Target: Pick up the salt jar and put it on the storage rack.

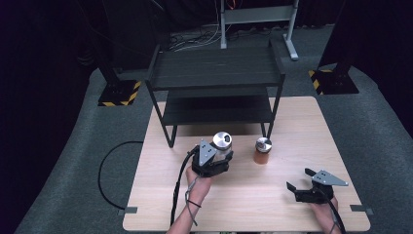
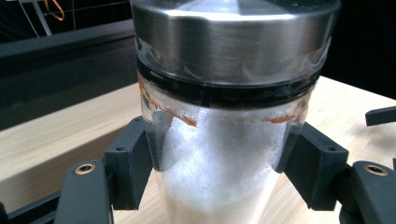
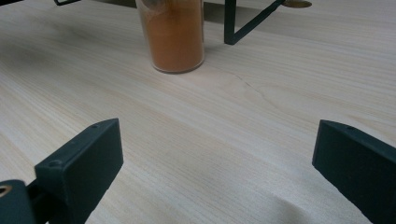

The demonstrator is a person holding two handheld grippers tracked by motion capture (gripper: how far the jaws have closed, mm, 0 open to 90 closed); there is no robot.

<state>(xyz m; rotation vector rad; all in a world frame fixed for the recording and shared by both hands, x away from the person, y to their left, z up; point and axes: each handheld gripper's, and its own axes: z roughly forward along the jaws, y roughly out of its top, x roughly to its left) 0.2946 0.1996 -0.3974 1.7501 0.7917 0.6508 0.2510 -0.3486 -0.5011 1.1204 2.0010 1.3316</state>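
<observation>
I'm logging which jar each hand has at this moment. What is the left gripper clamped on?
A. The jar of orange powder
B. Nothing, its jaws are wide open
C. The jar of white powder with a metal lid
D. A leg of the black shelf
C: in the left gripper view the left gripper has its jaws pressed on both sides of the white-powder jar; the orange-powder jar stands free on the table.

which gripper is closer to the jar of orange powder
Left. The left gripper, clamped on the white-powder jar, sits just left of the orange-powder jar. The right gripper rests open, farther off toward the table's near right.
</observation>
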